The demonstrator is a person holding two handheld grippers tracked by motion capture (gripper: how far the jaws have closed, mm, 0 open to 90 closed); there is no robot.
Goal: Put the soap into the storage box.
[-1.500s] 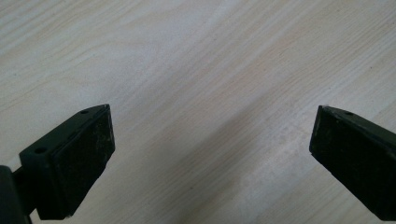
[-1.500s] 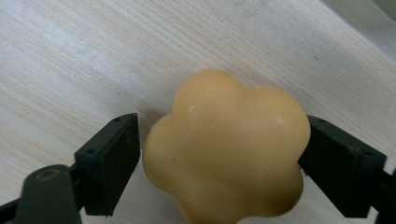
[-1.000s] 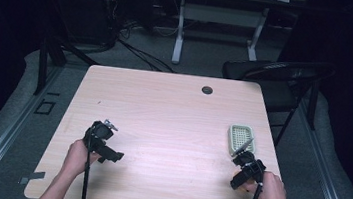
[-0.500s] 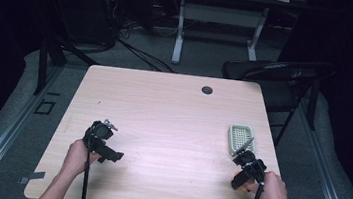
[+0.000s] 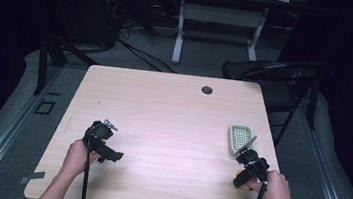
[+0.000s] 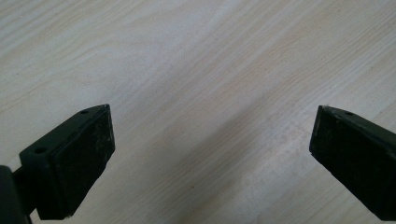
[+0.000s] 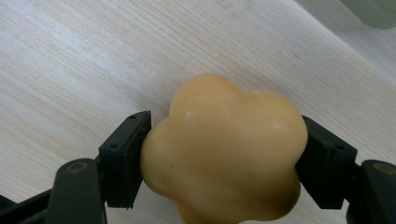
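A pale yellow, lobed, soap-like lump sits between the jaws of my right gripper, which is shut on it just above the wooden table. In the high view the right gripper is near the table's front right, and the yellow lump shows as a small spot under it. My left gripper is at the front left; its jaws stand wide open over bare wood with nothing between the pads.
A pale green slotted dish lies on the table just beyond the right gripper; its corner shows in the right gripper view. A dark round grommet marks the far edge. A black chair stands past the far right corner.
The right hand has shifted slightly toward the front edge with the yellow lump. The left hand and its gripper have stayed where they were.
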